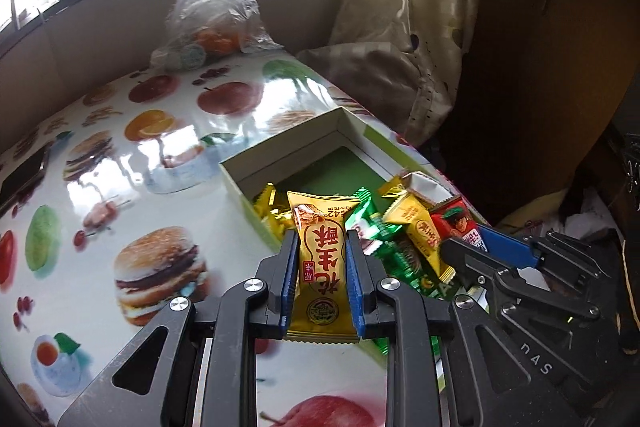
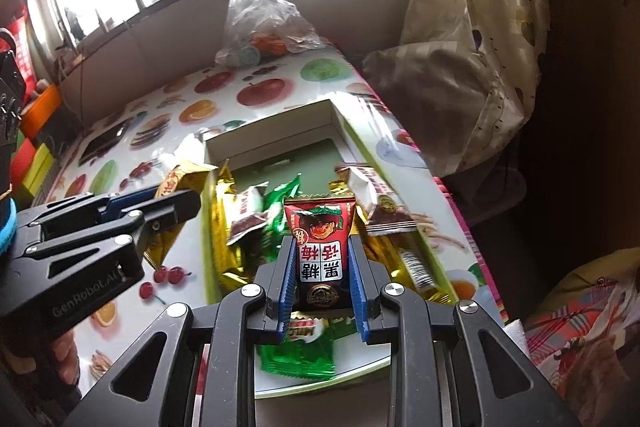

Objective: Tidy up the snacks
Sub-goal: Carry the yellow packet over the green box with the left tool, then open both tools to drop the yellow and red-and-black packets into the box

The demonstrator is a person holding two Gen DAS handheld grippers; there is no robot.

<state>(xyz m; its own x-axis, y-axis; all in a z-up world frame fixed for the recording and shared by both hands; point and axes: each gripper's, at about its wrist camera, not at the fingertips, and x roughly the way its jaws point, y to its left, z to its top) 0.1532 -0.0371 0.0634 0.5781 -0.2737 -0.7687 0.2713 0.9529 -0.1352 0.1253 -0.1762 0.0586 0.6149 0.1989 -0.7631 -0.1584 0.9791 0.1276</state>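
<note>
My left gripper (image 1: 322,243) is shut on a yellow peanut-crisp snack packet (image 1: 322,267) and holds it over the near left corner of an open cardboard box (image 1: 288,139). My right gripper (image 2: 322,251) is shut on a red plum-candy packet (image 2: 322,251) above the same box (image 2: 272,125). The box holds several snacks: yellow, green (image 2: 280,203) and white-brown packets (image 2: 384,203). The right gripper (image 1: 476,247) shows at the right of the left wrist view. The left gripper (image 2: 152,205) shows at the left of the right wrist view.
The table (image 1: 120,147) has a glossy food-print cover. A clear plastic bag with oranges (image 1: 208,15) sits at its far end under the window. A dark phone (image 1: 24,175) lies at the left. A curtain (image 1: 412,7) hangs at the right. Coloured boxes (image 2: 36,131) stand far left.
</note>
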